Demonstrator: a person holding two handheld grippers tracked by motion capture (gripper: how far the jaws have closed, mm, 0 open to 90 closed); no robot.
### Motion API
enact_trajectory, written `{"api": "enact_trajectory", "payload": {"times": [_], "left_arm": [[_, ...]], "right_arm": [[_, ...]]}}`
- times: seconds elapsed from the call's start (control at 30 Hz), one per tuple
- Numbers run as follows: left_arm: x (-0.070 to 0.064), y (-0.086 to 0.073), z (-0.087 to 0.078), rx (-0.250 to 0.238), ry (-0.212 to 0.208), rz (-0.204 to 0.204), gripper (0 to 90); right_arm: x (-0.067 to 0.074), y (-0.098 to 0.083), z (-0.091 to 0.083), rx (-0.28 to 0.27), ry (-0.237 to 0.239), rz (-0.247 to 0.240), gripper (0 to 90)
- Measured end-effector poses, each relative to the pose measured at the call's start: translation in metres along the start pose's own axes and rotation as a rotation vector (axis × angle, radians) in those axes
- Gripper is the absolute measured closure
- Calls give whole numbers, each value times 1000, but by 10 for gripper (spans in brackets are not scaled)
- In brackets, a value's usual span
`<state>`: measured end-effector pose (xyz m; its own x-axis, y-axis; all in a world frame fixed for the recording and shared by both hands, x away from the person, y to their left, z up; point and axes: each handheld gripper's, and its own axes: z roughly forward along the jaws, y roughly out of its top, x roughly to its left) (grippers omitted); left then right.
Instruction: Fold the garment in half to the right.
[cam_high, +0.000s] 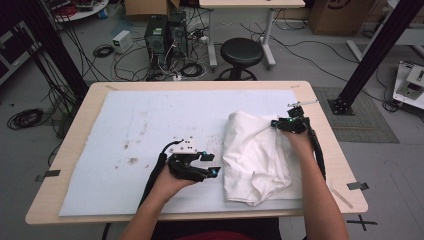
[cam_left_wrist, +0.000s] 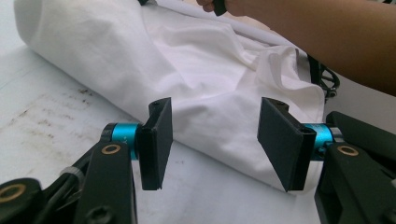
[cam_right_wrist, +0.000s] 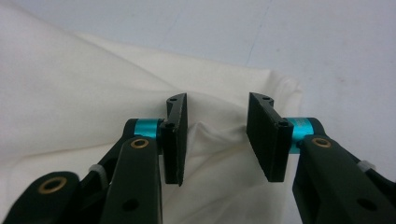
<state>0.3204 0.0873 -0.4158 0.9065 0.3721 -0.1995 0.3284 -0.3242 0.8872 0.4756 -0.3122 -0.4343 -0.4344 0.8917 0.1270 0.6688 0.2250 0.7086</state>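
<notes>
One table (cam_high: 75, 130); one white cloth (cam_high: 255, 155); two grippers, left gripper (cam_high: 209, 165), right gripper (cam_high: 276, 122).

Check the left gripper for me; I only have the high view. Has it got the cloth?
Observer: No. The left gripper is open, and the cloth lies just ahead of its jaws, not pinched.
Operator: And the right one, at the far corner?
Observer: The right gripper is open too. A small raised fold of cloth sits between its jaws, and the pads aren't pressing on it.
</notes>
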Motion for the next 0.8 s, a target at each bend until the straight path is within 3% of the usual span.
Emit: {"api": "enact_trajectory", "payload": {"times": [0.1, 0.17, 0.27, 0.43, 0.57, 0.67, 0.77, 0.8], "left_arm": [[1, -6, -3, -13, 2, -15, 454], [1, -5, -4, -15, 4, -14, 454], [-1, -5, -10, -24, -7, -1, 453], [-1, -7, -20, -26, 10, 1, 454], [-1, -7, -24, -26, 22, 7, 454], [-2, -8, -24, -27, 22, 7, 454], [-3, -9, -22, -12, 22, 13, 454], [-3, -9, -22, -12, 22, 13, 454]], "right_arm": [[8, 0, 4, 14, -3, -51, 771], [12, 2, 4, 12, -9, -90, 831], [14, 4, -4, -15, -28, -118, 847], [11, 15, -29, -91, -74, -144, 855], [3, 29, -44, -100, -115, -150, 855], [-1, 31, -40, -71, -144, -156, 854], [-11, 17, -13, 6, -145, -113, 853], [-11, 17, -13, 6, -145, -113, 853]]}}
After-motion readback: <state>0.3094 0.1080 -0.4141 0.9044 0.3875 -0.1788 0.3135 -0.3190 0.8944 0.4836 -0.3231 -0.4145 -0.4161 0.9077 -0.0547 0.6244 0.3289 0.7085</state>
